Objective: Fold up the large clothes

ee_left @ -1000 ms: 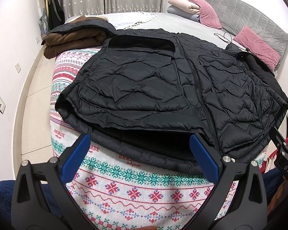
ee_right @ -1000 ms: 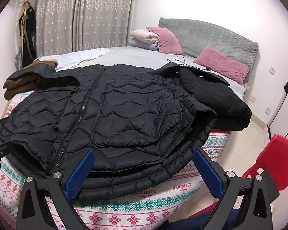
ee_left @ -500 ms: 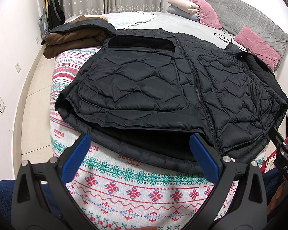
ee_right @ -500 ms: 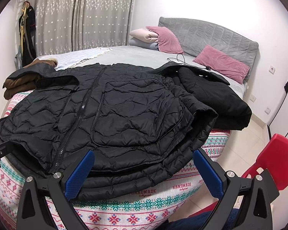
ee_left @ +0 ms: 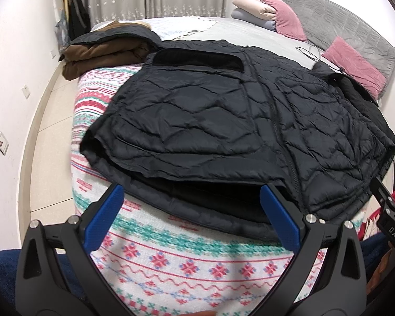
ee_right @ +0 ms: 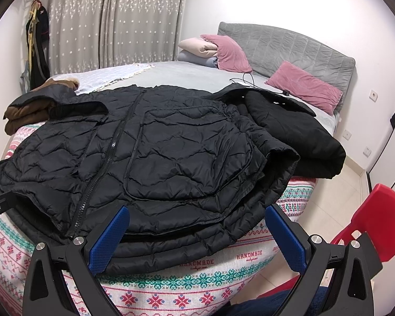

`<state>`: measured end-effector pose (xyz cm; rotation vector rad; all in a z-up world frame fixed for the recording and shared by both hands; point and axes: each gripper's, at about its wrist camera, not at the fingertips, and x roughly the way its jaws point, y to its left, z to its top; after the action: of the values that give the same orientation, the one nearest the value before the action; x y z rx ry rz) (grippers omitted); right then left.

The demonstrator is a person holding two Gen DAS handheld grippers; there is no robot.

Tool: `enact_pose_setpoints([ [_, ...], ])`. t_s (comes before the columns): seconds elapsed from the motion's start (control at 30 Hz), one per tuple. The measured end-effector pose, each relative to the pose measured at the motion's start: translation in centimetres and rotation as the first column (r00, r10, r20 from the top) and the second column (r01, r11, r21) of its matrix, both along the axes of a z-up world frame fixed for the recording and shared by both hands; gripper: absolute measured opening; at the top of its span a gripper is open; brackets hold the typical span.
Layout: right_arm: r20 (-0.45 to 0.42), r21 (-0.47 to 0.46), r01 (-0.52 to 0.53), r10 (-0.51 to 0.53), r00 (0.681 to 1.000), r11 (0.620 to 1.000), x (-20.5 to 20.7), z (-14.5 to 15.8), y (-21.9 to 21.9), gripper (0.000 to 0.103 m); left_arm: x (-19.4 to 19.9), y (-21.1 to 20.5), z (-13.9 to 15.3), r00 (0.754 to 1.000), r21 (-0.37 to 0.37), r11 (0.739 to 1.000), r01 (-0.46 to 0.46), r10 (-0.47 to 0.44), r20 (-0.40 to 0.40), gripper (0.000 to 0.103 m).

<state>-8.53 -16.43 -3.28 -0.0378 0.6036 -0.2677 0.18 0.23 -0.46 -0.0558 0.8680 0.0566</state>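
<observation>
A black quilted puffer jacket point(ee_left: 223, 121) lies spread front-up on the patterned blanket point(ee_left: 171, 258) at the foot of the bed, its zipper running down the middle and sleeves folded in. It also shows in the right wrist view point(ee_right: 158, 158). My left gripper point(ee_left: 189, 210) is open and empty, just short of the jacket's near hem on its left half. My right gripper point(ee_right: 197, 226) is open and empty, at the near hem on the jacket's right half, fingers straddling the edge without touching it.
A folded brown garment point(ee_left: 102, 52) sits at the bed's far left. Another black garment point(ee_right: 297, 137) lies right of the jacket. Pink pillows point(ee_right: 302, 87), a charging cable and a grey headboard are at the back. A red chair point(ee_right: 376, 223) stands at the right.
The left gripper has tilted slightly up and in toward the jacket's hem, with some blur. The right gripper and the jacket have hardly moved.
</observation>
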Motion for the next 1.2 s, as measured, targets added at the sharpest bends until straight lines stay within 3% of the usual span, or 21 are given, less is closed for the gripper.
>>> enact_pose_setpoints([
  [0.13, -0.021, 0.055, 0.029, -0.028, 0.999, 0.998, 0.7, 0.0, -1.9, 0.103, 0.4, 2.5, -0.2, 0.997, -0.064, 0.995, -0.076, 0.077, 0.016, 0.103],
  [0.33, -0.042, 0.238, 0.103, -0.096, 0.995, 0.966, 1.8, -0.1, -7.6, 0.103, 1.0, 8.4, -0.6, 0.973, -0.159, 0.968, -0.193, 0.21, 0.099, 0.103],
  [0.5, -0.115, 0.341, 0.166, -0.134, 0.984, 0.925, 3.0, -0.4, -10.8, 0.103, 2.1, 12.5, -2.1, 0.95, -0.238, 0.92, -0.312, 0.305, -0.067, 0.103],
  [0.6, -0.144, 0.427, 0.176, -0.125, 0.982, 0.887, 4.2, -0.8, -12.2, 0.103, 3.6, 14.1, -2.4, 0.932, -0.265, 0.894, -0.361, 0.347, -0.101, 0.103],
  [0.67, -0.171, 0.501, 0.201, -0.132, 0.976, 0.842, 5.1, -1.5, -13.5, 0.102, 4.7, 14.6, -2.5, 0.927, -0.28, 0.883, -0.376, 0.359, -0.111, 0.101],
  [0.73, -0.175, 0.549, 0.221, -0.148, 0.973, 0.806, 5.5, -2.0, -14.1, 0.095, 5.5, 14.6, -2.7, 0.928, -0.277, 0.886, -0.372, 0.353, -0.116, 0.092],
  [0.77, -0.167, 0.578, 0.219, -0.149, 0.975, 0.786, 5.6, -2.3, -14.4, 0.081, 6.1, 14.5, -2.9, 0.931, -0.269, 0.891, -0.365, 0.342, -0.13, 0.081],
  [0.8, -0.165, 0.597, 0.217, -0.146, 0.975, 0.772, 5.7, -2.5, -14.6, 0.058, 6.6, 14.2, -3.2, 0.932, -0.265, 0.895, -0.359, 0.331, -0.145, 0.074],
  [0.83, -0.175, 0.625, 0.217, -0.135, 0.975, 0.75, 5.8, -3.0, -14.6, 0.045, 6.8, 14.2, -3.5, 0.933, -0.262, 0.897, -0.356, 0.326, -0.153, 0.06],
  [0.87, -0.185, 0.638, 0.215, -0.123, 0.975, 0.739, 5.9, -3.3, -14.5, 0.025, 6.9, 13.9, -3.8, 0.933, -0.254, 0.9, -0.353, 0.319, -0.165, 0.052],
  [0.9, -0.18, 0.648, 0.203, -0.112, 0.977, 0.734, 6.1, -3.5, -14.5, 0.016, 7.2, 13.7, -4.2, 0.936, -0.253, 0.905, -0.341, 0.303, -0.178, 0.033],
  [0.93, -0.172, 0.653, 0.182, -0.09, 0.981, 0.735, 6.1, -3.6, -14.0, 0.014, 7.3, 13.5, -4.4, 0.94, -0.256, 0.909, -0.327, 0.286, -0.187, 0.017],
  [0.97, -0.156, 0.649, 0.165, -0.082, 0.984, 0.743, 5.9, -3.3, -13.7, 0.011, 7.2, 13.1, -4.2, 0.943, -0.242, 0.916, -0.318, 0.279, -0.183, 0.014],
  [1.1, -0.074, 0.662, 0.095, -0.061, 0.995, 0.743, 4.1, -2.4, -13.5, 0.007, 6.7, 13.4, -1.8, 0.945, -0.161, 0.932, -0.326, 0.316, -0.089, 0.01],
  [1.2, -0.077, 0.671, 0.073, -0.029, 0.997, 0.738, 3.6, -2.7, -13.1, 0.006, 6.4, 14.1, -1.1, 0.94, -0.142, 0.929, -0.342, 0.336, -0.066, 0.01],
])
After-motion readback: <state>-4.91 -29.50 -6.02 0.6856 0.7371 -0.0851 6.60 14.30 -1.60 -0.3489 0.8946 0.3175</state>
